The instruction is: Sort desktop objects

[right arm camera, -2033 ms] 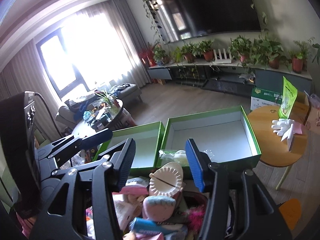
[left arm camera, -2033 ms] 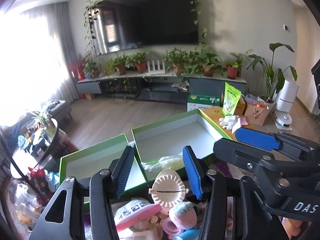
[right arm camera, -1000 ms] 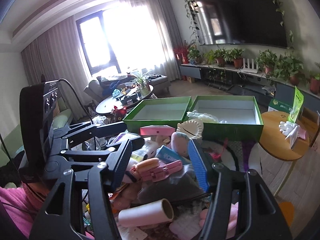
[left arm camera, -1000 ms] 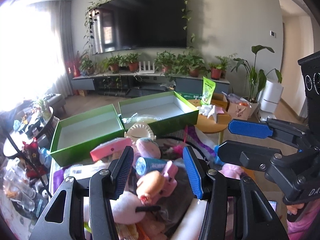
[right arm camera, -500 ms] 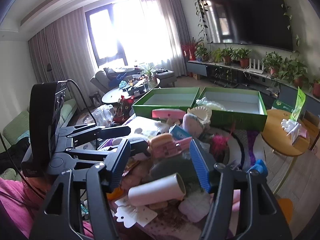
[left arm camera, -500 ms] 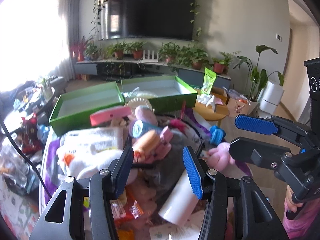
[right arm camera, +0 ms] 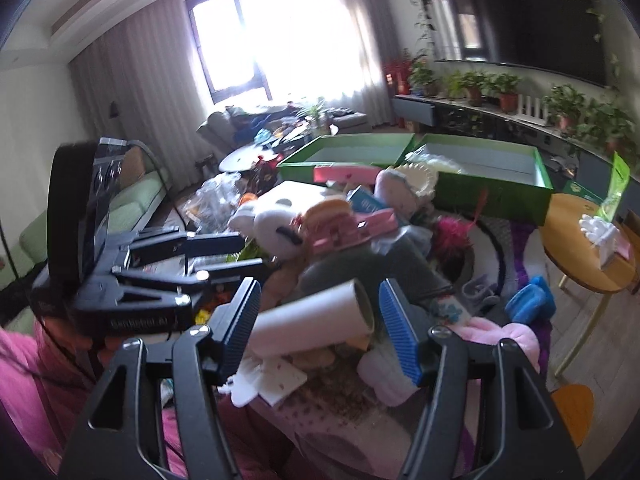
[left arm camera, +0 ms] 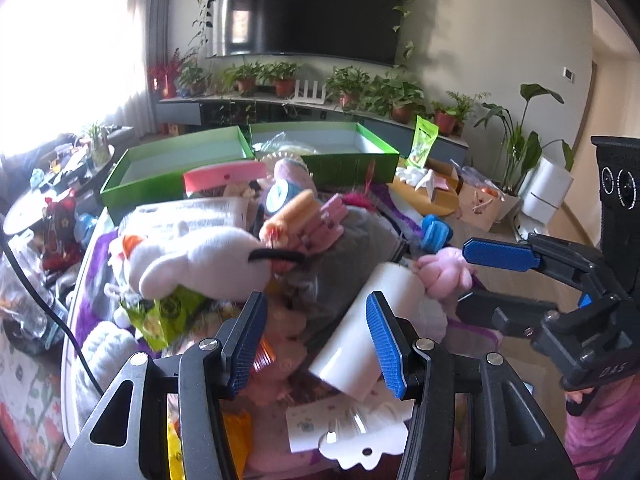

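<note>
Currently both grippers hover over a crowded pile of toys and oddments on the table. Left gripper (left arm camera: 316, 334): jaws apart, nothing pinched; a white paper roll (left arm camera: 366, 334) lies below and between the blue pads, its side close to the right-hand pad, contact not certain. Right gripper (right arm camera: 320, 322): jaws spread wide, having just been opening, gripping nothing; the same roll (right arm camera: 316, 320) lies beneath the gap, open end toward the right pad. Behind the roll: grey cloth (left arm camera: 340, 248), white plush toy (left arm camera: 200, 260), pink clip (right arm camera: 352, 232), pink plush (left arm camera: 444, 272). Two green boxes (left arm camera: 176, 168) stand side by side at the far edge of the pile; the right-hand box (right arm camera: 492, 192) holds a clear bag. Round wooden side table (right arm camera: 580, 264) stands beyond, carrying a white glove (right arm camera: 598, 228).
</note>
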### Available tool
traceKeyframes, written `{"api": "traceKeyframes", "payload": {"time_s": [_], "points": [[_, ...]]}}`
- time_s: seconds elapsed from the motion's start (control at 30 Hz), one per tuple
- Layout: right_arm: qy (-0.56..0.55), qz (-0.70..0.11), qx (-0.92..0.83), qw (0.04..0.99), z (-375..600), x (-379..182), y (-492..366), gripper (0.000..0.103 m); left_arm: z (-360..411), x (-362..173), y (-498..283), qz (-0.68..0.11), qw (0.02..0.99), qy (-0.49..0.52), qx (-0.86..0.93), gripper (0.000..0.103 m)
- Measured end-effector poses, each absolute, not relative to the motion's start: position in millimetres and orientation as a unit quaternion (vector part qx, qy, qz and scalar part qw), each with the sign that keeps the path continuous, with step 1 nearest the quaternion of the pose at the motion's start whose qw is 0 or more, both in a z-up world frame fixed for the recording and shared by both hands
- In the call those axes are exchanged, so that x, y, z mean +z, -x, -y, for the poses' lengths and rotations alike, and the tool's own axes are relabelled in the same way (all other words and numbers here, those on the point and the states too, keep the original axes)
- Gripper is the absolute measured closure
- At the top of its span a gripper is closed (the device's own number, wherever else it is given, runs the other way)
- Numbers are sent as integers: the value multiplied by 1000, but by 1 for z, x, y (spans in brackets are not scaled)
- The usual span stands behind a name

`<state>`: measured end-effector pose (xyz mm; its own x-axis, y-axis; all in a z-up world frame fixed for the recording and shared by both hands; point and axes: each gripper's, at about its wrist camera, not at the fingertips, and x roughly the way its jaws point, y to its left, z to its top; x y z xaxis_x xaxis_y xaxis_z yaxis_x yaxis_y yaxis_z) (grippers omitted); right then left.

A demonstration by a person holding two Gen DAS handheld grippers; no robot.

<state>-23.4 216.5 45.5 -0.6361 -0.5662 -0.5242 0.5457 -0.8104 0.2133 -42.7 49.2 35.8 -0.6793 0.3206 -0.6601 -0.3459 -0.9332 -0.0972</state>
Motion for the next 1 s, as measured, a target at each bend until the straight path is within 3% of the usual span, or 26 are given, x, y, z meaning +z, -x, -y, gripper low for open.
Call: {"api": "traceKeyframes", "payload": {"time_s": [0.37, 1.0], "points": [[-292, -26, -894, 340, -209, 30, 10, 39, -46, 15, 26, -1, 174, 384, 907, 51], [-311, -25, -882, 353, -202, 14, 39, 39, -52, -5, 26, 19, 192, 426, 884, 51]]}}
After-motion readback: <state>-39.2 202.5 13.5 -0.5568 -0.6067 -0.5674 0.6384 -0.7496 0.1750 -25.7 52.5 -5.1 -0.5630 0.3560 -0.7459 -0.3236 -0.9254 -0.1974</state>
